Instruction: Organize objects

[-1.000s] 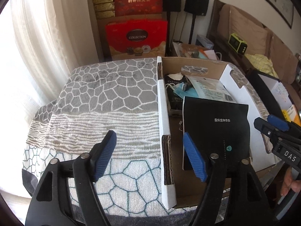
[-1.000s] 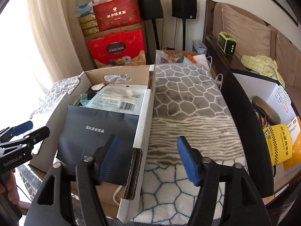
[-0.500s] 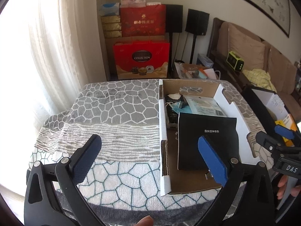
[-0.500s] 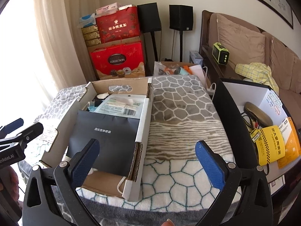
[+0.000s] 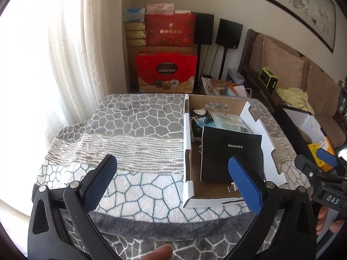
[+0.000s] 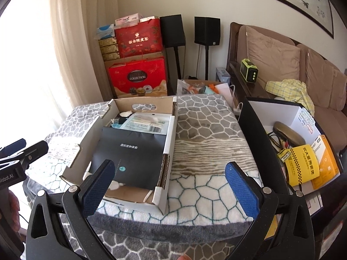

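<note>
Cardboard box (image 5: 256,110) now sits farther from my left gripper (image 5: 171,179) and right gripper (image 6: 169,186), jaws just spread wide and empty, so that placement looks finished.

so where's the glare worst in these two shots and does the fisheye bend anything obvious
Left wrist view: the curtain at left is blown out to white, washing out the blanket edge beside it; the painting frame bows. Right wrist view: the same window glare fills the left side, the cardboard box stays sharp, and the sofa curves toward the dark corners.
</note>
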